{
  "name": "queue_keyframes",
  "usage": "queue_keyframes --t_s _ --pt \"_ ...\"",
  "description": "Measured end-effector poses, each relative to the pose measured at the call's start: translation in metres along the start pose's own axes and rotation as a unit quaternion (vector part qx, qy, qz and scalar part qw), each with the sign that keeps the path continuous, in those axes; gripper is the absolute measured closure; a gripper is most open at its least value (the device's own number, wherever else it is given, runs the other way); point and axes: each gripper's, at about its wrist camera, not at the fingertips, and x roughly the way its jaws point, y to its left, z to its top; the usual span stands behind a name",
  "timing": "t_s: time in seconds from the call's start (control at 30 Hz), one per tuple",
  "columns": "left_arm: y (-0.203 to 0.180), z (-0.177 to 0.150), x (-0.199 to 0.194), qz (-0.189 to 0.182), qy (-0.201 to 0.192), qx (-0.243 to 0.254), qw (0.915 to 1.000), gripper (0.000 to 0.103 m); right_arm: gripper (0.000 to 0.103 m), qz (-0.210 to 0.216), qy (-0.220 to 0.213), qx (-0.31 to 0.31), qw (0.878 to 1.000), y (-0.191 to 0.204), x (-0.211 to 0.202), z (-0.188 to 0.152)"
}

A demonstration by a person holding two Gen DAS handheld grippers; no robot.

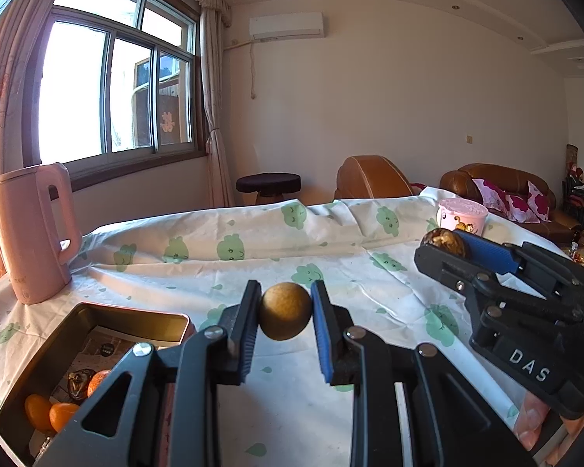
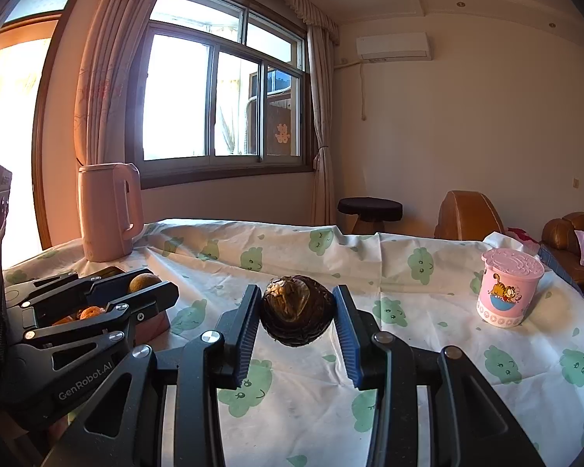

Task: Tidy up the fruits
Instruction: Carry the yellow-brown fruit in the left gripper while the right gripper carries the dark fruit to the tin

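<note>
Left wrist view: the left claw [image 1: 285, 317] is clamped on a small, round tan-brown fruit [image 1: 285, 316], held above the tabletop [image 1: 389, 295] beside the rectangular metal tin [image 1: 97, 311] of oranges. It looks light, firm and prone to rolling.

Right wrist view: the right claw [image 2: 296, 321] pinches a dark, wrinkled, cracked-shelled fruit [image 2: 296, 315] at its widest sides; probably brittle.

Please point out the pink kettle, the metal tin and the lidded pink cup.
Pink kettle [image 1: 31, 233], left wrist view, body.
Metal tin [image 1: 136, 308], left wrist view, far rim.
Lidded pink cup [image 2: 506, 292], right wrist view, printed side.
</note>
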Motion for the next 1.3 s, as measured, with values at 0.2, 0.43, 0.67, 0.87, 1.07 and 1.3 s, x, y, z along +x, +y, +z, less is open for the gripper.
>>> queue_keyframes --t_s 0.2,0.43,0.67,0.87,1.07,1.3 --pt "0.000 -0.001 -0.004 -0.003 -0.002 -0.001 1.0000 0.076 0.063 0.002 0.000 -0.005 1.000 0.003 -0.001 0.000" --pt "0.005 -0.004 -0.015 -0.005 -0.005 -0.007 1.0000 0.076 0.063 0.009 0.001 -0.006 1.000 0.004 -0.001 -0.001" --pt "0.018 -0.011 -0.035 0.005 -0.008 -0.005 0.9999 0.076 0.063 0.038 0.012 -0.010 0.999 0.022 -0.001 -0.002" --pt "0.042 -0.015 -0.052 0.023 -0.010 -0.016 0.9996 0.076 0.063 0.072 0.013 -0.021 0.997 0.048 -0.002 0.004" --pt "0.065 -0.015 -0.067 0.041 -0.014 -0.030 0.9986 0.076 0.063 0.099 0.011 -0.032 0.994 0.074 -0.003 0.015" --pt "0.090 -0.021 -0.079 0.063 -0.011 -0.039 0.9972 0.076 0.063 0.125 0.011 -0.042 0.991 0.097 -0.002 0.027"
